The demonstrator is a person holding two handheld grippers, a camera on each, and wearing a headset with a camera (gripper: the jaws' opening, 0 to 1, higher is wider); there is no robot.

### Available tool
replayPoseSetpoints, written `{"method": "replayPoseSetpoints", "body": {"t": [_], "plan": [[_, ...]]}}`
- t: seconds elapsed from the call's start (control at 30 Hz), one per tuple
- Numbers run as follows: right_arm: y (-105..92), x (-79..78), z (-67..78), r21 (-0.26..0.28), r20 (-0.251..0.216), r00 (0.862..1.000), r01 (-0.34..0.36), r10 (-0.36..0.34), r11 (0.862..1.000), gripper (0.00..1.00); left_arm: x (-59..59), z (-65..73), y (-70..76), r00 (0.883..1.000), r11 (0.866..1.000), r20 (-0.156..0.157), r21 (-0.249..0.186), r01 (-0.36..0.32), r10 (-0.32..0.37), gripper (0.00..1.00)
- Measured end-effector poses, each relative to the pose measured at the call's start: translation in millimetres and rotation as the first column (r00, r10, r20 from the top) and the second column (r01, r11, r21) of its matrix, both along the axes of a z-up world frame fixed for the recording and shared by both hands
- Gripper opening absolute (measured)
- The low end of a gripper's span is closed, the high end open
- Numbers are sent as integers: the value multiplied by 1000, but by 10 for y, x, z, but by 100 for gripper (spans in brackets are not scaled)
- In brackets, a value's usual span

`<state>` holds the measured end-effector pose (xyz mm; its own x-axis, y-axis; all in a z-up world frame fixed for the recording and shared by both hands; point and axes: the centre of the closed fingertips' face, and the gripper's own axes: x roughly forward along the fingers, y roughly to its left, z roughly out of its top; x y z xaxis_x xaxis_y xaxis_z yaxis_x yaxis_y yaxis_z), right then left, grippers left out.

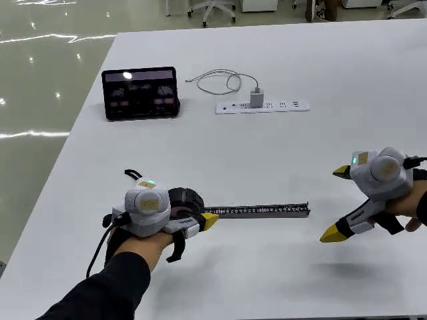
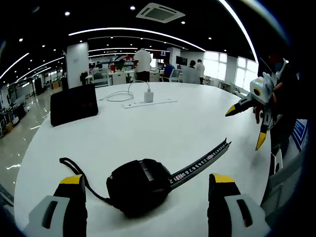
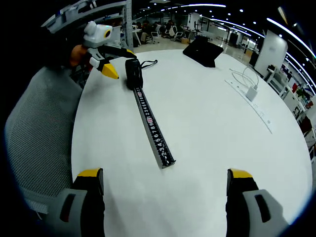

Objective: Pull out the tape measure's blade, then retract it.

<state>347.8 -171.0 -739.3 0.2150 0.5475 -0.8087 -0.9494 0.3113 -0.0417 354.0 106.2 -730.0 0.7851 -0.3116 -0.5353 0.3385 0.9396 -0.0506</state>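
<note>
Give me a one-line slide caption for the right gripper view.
Open right gripper faces the extended blade on the white table; the left gripper brackets the tape measure case.

L gripper's (image 2: 148,180) jaws stand wide apart w/ the black tape measure (image 2: 138,190) btwn them on the white table (image 2: 163,126). Its blade (image 2: 202,162) lies out toward the R gripper (image 2: 244,129), jaws also spread. Tablet (image 2: 74,103) & power strip (image 2: 148,102) sit beyond.

White table (image 1: 267,167): tape measure (image 1: 188,199), tablet (image 1: 140,93), power strip (image 1: 262,106).
</note>
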Motion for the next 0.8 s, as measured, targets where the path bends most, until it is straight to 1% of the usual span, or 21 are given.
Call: {"method": "replayPoseSetpoints", "body": {"t": [0.1, 0.17, 0.2, 0.23, 0.27, 0.33, 0.4, 0.43, 0.47, 0.5, 0.57, 0.6, 0.63, 0.67, 0.73, 0.8], "plan": [[51, 29, -35, -22, -3, 1000, -31, 31, 999, 100, 52, -20, 9, 999, 998, 10, -37, -41, 41, 100], [87, 40, -51, -25, -11, 999, -43, 43, 999, 100, 74, -25, 5, 998, 997, 18, -52, -55, 56, 100], [106, 52, -67, -29, -10, 999, -53, 53, 998, 100, 95, -30, 32, 997, 996, 28, -46, -74, 76, 100], [119, 60, -80, -31, -11, 998, -58, 57, 998, 100, 104, -35, 38, 996, 996, 31, -45, -80, 81, 100], [132, 72, -100, -34, -12, 998, -62, 61, 998, 100, 115, -51, 43, 995, 994, 28, -54, -93, 94, 100], [154, 80, -128, -37, -11, 997, -73, 73, 997, 100, 131, -77, 65, 994, 994, 32, -39, -105, 106, 100], [166, 81, -171, -49, -15, 996, -87, 86, 995, 100, 132, -100, 70, 993, 993, 34, -32, -113, 114, 100], [169, 82, -187, -52, -19, 996, -90, 90, 995, 100, 129, -108, 70, 993, 993, 31, -34, -115, 117, 100], [167, 81, -212, -59, -24, 995, -96, 95, 994, 100, 132, -117, 60, 992, 992, 34, -48, -116, 118, 100], [165, 79, -223, -62, -28, 995, -101, 99, 993, 98, 132, -120, 53, 992, 991, 35, -56, -118, 120, 100], [169, 64, -250, -60, -41, 992, -118, 115, 991, 95, 131, -133, 62, 992, 993, 48, -41, -114, 116, 100], [158, 68, -268, -73, -38, 991, -127, 125, 989, 93, 127, -142, 60, 992, 993, 44, -43, -113, 115, 100], [156, 77, -270, -77, -33, 991, -136, 133, 988, 91, 124, -150, 51, 992, 991, 37, -62, -116, 118, 100], [156, 80, -272, -76, -32, 990, -137, 135, 988, 88, 126, -158, 56, 992, 991, 35, -66, -120, 123, 100], [162, 79, -292, -78, -36, 989, -148, 145, 986, 82, 128, -174, 74, 991, 990, 35, -58, -126, 128, 100], [160, 71, -319, -86, -40, 987, -161, 158, 983, 76, 129, -191, 82, 991, 989, 30, -62, -131, 133, 100]]}}
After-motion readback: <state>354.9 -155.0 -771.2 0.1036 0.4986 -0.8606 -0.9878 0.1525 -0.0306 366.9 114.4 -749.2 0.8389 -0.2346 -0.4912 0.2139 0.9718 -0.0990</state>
